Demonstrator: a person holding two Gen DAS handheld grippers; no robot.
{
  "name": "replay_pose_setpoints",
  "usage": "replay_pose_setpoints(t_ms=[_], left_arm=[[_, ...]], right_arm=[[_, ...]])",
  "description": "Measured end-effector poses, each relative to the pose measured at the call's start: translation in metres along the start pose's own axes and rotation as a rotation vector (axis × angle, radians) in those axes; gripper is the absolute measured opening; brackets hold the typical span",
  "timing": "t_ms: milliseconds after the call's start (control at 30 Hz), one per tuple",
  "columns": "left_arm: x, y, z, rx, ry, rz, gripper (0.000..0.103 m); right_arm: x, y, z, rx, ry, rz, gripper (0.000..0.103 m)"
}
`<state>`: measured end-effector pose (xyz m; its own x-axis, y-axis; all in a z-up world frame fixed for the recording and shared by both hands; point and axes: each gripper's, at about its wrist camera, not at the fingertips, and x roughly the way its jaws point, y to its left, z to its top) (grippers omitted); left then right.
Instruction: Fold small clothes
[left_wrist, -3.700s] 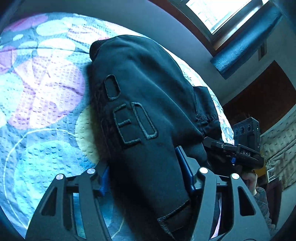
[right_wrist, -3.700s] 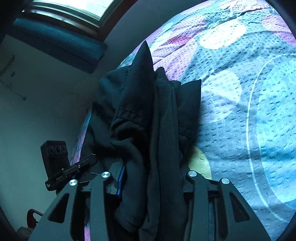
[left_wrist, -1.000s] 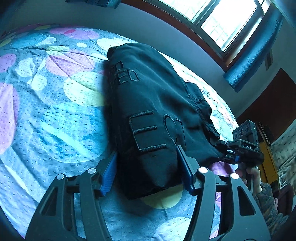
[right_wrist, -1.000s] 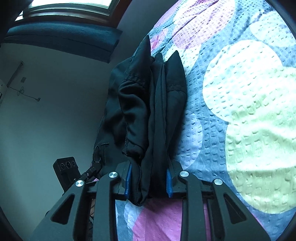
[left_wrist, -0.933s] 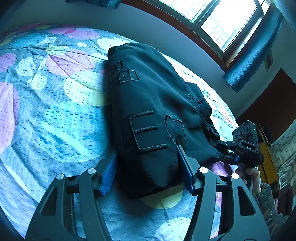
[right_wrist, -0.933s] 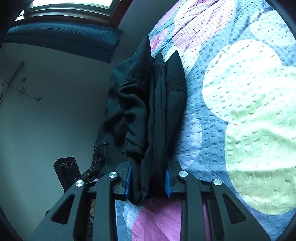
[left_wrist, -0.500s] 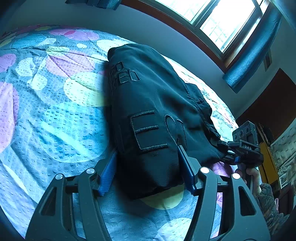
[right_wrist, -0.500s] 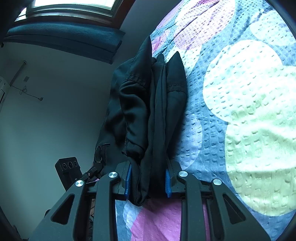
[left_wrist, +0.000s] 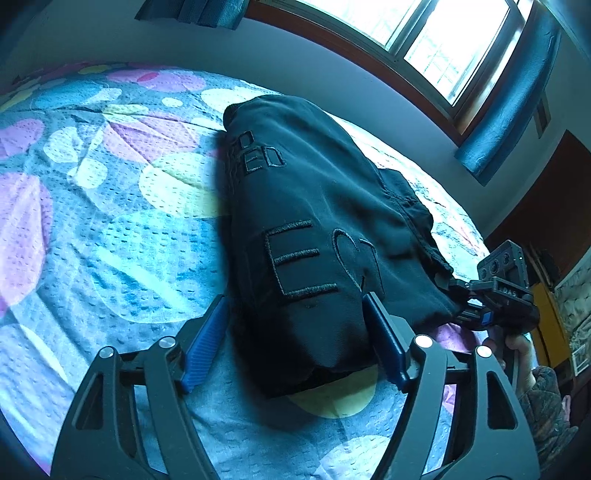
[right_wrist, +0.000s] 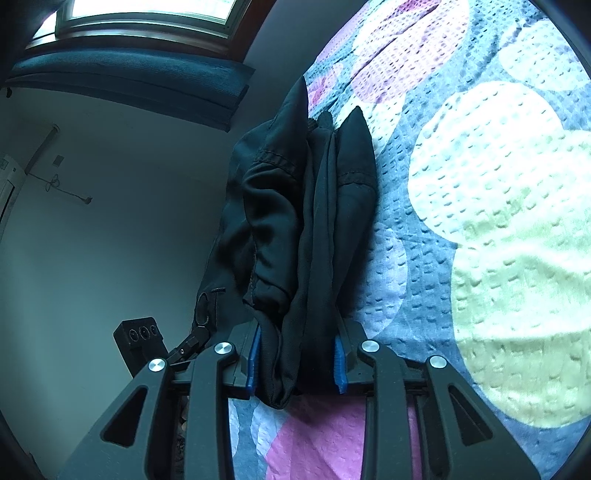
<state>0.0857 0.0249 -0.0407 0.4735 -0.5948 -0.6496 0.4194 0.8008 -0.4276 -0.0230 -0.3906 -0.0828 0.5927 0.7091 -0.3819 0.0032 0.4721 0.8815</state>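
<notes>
A black garment (left_wrist: 314, 206) with stitched letters lies folded on the flowered bedspread (left_wrist: 110, 240). My left gripper (left_wrist: 295, 299) straddles its near end. Its jaws are opening, and the blue pads (left_wrist: 205, 332) stand just off the cloth on either side. In the right wrist view the garment's bunched edge (right_wrist: 295, 221) runs between the pads of my right gripper (right_wrist: 295, 332). Those jaws are opening too, though the cloth still fills the gap and touches both pads. The right gripper (left_wrist: 502, 295) also shows at the garment's far corner, held by a hand (left_wrist: 517, 343).
The bedspread (right_wrist: 498, 221) stretches out beside the garment. A wall with a window (left_wrist: 443, 44) and blue curtains (left_wrist: 495, 136) runs behind the bed. The left gripper's camera block (right_wrist: 140, 339) shows at the lower left of the right wrist view.
The garment, earlier held up between both grippers, now lies folded on the bed. Over the last second the left jaws have spread wider. The right pads have parted slightly.
</notes>
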Motion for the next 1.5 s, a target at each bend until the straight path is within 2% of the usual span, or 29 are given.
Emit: replay_pose_setpoints(t_ms=[167, 233, 300, 333, 400, 467, 600, 800, 1067, 1233, 1500], left_arm=[[-0.010, -0.010, -0.012, 0.008, -0.017, 0.121, 0.092], [-0.014, -0.013, -0.019, 0.009, -0.011, 0.161, 0.094], [-0.017, -0.018, -0.025, 0.017, -0.006, 0.213, 0.095], [-0.020, -0.020, -0.029, 0.023, -0.005, 0.243, 0.095], [-0.024, -0.024, -0.034, 0.029, -0.005, 0.298, 0.095], [-0.030, -0.027, -0.040, 0.028, -0.012, 0.334, 0.095], [-0.046, -0.033, -0.052, 0.020, -0.053, 0.387, 0.096], [-0.060, -0.040, -0.063, 0.032, -0.083, 0.470, 0.101], [-0.062, -0.046, -0.068, 0.033, -0.069, 0.488, 0.101], [-0.064, -0.050, -0.067, 0.052, -0.084, 0.507, 0.101], [-0.064, -0.052, -0.067, 0.052, -0.090, 0.525, 0.101]], right_arm=[[-0.010, 0.008, -0.012, -0.020, -0.038, -0.029, 0.044], [-0.016, 0.014, -0.020, -0.034, -0.052, -0.045, 0.050], [-0.020, 0.019, -0.029, -0.050, -0.061, -0.055, 0.062], [-0.022, 0.024, -0.034, -0.067, -0.067, -0.075, 0.064], [-0.022, 0.035, -0.042, -0.105, -0.066, -0.111, 0.077], [-0.021, 0.045, -0.051, -0.142, -0.063, -0.154, 0.083], [-0.013, 0.060, -0.065, -0.207, -0.054, -0.300, 0.084], [-0.009, 0.075, -0.075, -0.246, -0.076, -0.413, 0.084], [-0.001, 0.093, -0.091, -0.355, -0.089, -0.569, 0.084], [0.000, 0.097, -0.097, -0.392, -0.100, -0.614, 0.084], [-0.002, 0.090, -0.096, -0.364, -0.093, -0.625, 0.084]])
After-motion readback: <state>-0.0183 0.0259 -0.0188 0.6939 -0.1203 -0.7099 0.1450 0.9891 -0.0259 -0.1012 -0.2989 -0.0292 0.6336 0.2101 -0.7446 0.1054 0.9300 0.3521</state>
